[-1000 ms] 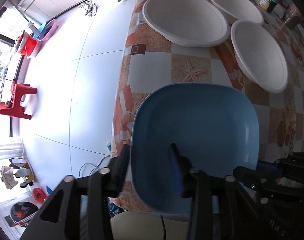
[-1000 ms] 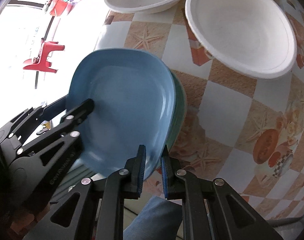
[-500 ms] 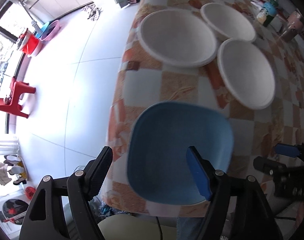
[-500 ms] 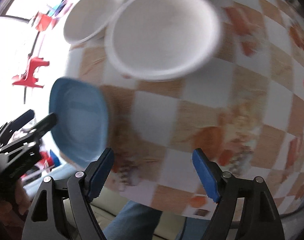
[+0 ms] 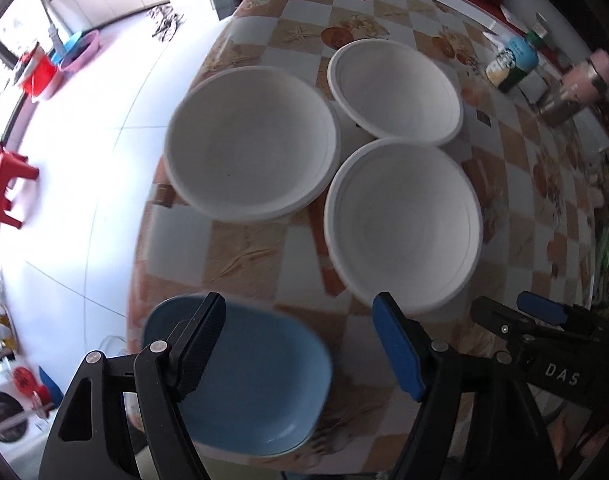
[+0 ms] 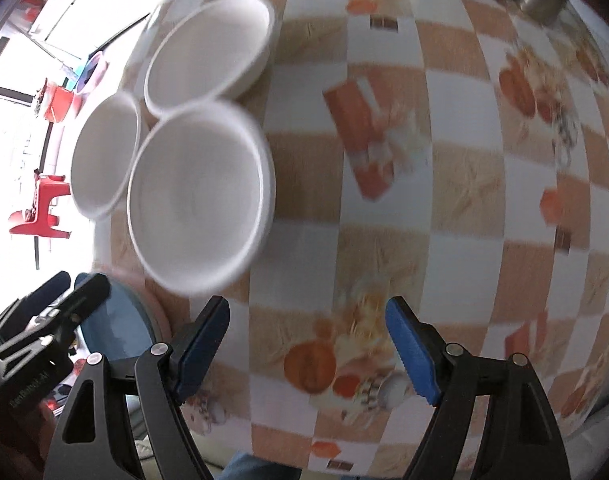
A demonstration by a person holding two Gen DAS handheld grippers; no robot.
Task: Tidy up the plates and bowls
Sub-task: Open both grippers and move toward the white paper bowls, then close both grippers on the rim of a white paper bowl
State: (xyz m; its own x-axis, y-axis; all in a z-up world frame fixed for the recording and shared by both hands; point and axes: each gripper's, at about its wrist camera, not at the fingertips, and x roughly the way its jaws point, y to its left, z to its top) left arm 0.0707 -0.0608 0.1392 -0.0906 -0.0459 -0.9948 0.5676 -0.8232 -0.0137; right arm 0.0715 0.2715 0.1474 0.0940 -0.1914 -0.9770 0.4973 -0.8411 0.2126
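Blue plate (image 5: 256,392) located at 6 o'clock in the left wrist view, lying flat on the worktop (image 5: 244,256) near its front edge; left rim partly hidden behind the black finger (image 5: 196,344). Same blue plate visible at 8 o'clock in the right wrist view (image 6: 120,332), with a pale rim of a second dish showing just beneath its right edge.

Three white bowls grouped beyond the plate, rims close together or touching: left bowl (image 5: 248,148) at 11 o'clock, far bowl (image 5: 396,88) at 12 o'clock, near bowl (image 5: 400,224) at centre right. In the right wrist view: near bowl (image 6: 200,204), far bowl (image 6: 208,52), left bowl (image 6: 104,156), all blurred.

Left hand-held gripper (image 5: 300,344): jaws spread wide, nothing held, positioned above the plate and worktop. Right hand-held gripper (image 6: 308,344): jaws spread wide, nothing held, over the bare checkered tablecloth.

Teal-lidded jar (image 5: 512,64) and pink-capped container (image 5: 576,88) standing at 2 o'clock, well apart from the bowls. Red stool (image 5: 4,184) on the floor at 9 o'clock.
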